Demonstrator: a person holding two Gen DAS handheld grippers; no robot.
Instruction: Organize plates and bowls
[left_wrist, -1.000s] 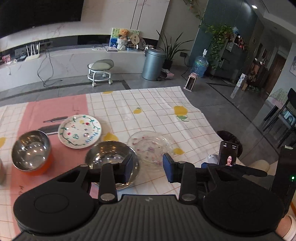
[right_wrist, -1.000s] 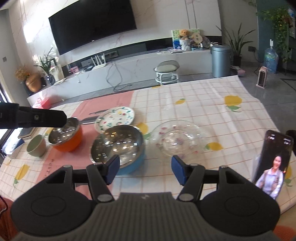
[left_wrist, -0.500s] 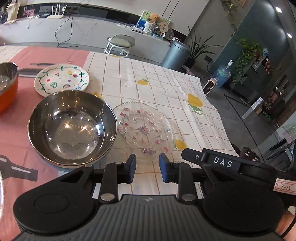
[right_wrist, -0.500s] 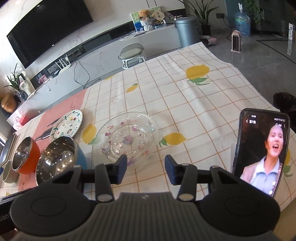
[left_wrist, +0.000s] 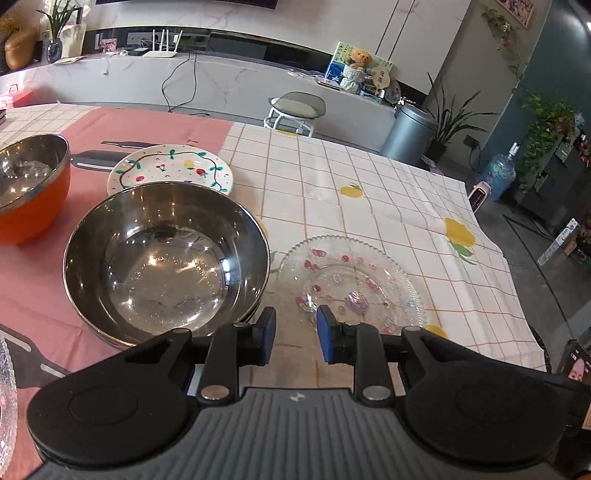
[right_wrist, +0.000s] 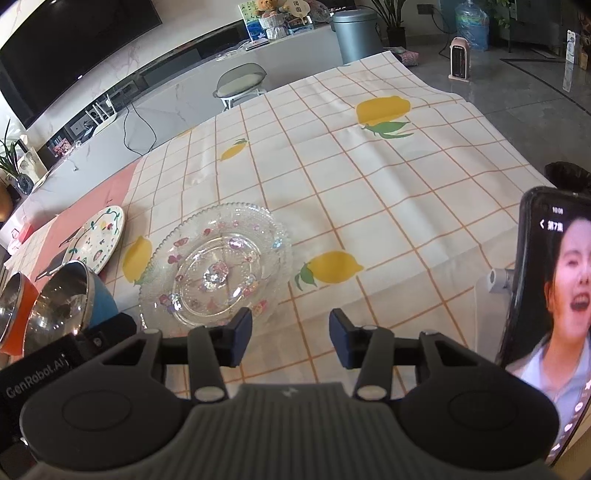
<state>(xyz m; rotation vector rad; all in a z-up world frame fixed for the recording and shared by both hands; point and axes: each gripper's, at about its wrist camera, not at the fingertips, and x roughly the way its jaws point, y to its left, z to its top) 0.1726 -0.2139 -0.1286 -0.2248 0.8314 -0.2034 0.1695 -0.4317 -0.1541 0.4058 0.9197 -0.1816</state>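
plainly, both grippers hover low over the near edge of the table, and neither holds anything: the left gripper (left_wrist: 292, 339) has its blue pads parted by a narrow gap, the right gripper (right_wrist: 290, 341) stands spread wider. the glass plate (right_wrist: 216, 267) lies flat on the checked tablecloth (right_wrist: 369, 177), just ahead of the right gripper's left finger and just beside the steel bowl with the blue outside (left_wrist: 166, 262). behind that bowl sits the painted plate (left_wrist: 171, 171), and further left the orange bowl (left_wrist: 27, 188). the step in hand looks like taking up the glass plate; to do it well, the person would likely slide one finger under the beaded near rim and pinch it squarely, since thin glass lying flat gives little purchase and may skid on cloth. room is open to the right and far side, where the cloth is bare; the phone (right_wrist: 550, 314) stands upright at the right corner, near the table's edge, so a wide swing there risks knocking it.
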